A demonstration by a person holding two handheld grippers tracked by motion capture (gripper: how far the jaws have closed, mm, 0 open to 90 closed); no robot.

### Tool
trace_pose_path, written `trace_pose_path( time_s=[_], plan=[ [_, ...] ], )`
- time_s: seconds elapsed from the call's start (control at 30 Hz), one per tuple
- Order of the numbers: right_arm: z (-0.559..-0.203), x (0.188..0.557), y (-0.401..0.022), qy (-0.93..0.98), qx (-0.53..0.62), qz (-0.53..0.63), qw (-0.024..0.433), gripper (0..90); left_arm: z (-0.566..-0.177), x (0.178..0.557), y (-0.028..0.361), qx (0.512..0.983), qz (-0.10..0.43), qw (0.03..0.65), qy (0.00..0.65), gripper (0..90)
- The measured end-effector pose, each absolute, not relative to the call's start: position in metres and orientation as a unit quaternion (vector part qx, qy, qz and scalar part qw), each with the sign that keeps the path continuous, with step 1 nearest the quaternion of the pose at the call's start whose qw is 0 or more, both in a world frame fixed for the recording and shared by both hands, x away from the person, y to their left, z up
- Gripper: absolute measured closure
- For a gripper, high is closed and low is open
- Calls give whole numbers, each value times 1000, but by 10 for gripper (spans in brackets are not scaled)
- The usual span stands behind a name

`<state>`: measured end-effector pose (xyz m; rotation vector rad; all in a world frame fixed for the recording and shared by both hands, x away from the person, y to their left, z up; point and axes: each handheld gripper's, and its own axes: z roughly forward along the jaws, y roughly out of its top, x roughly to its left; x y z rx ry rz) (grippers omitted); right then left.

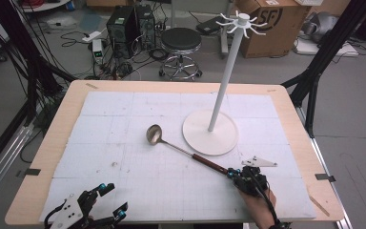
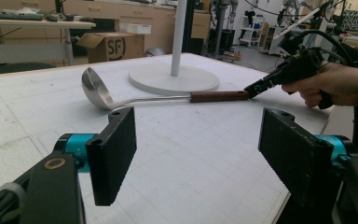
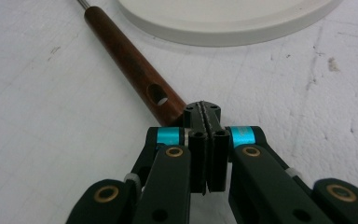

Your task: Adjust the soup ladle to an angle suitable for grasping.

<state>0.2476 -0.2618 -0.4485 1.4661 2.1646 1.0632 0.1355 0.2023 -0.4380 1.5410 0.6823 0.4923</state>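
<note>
My right gripper [image 1: 232,173], jaws pressed together, touches the ladle's [image 1: 181,148] handle end; its bowl points ten o'clock, beside the stand base [image 1: 198,138]. My left gripper [image 1: 112,199] gapes wide over the bare near-left mat [image 1: 124,109].

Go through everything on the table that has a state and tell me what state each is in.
Ladle: lying flat on the mat, bowl tipped on its side, handle end at the right gripper.
Stand: upright, hooks empty.
Left gripper: open, holding nothing.
Right gripper: jaws closed together at the handle's tip; grip on it unclear.
</note>
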Motion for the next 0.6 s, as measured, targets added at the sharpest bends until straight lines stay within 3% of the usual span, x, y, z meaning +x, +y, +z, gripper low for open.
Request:
trace_pose_path(
  time_s=[0.3, 0.6],
  plan=[
    [-447, 251, -237, 765, 499, 374, 163, 895, -437, 135, 201, 679, 216, 637, 293, 282],
    [-442, 220, -253, 785, 459, 392, 138, 895, -438, 135, 202, 677, 216, 639, 297, 283]
  ],
)
